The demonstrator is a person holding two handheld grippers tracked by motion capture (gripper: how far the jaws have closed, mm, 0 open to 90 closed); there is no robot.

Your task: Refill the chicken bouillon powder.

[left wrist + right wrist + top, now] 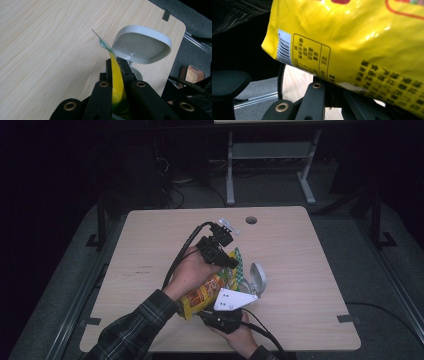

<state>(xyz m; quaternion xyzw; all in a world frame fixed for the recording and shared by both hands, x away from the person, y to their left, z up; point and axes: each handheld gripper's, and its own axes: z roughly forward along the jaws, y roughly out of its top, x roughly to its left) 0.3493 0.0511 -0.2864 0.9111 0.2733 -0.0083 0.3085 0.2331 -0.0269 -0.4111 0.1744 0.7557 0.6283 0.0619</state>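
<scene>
A glossy yellow snack bag (204, 295) with green checked top, barcode and black print hangs over the tabletop (150, 250) centre, left tongs (227, 261) clamping its top edge at 12 o'clock, right tongs (220, 316) gripping its bottom at 6 o'clock.

On the back of the yellow bag (352, 40) I see a barcode (284, 47) on a white patch, and next to it a framed table (310, 53) with small Chinese characters, turned sideways. More rows of black Chinese characters (392, 80) stand to the right. I cannot read any of the words clearly. The front print (202, 295) is too small to read.
</scene>
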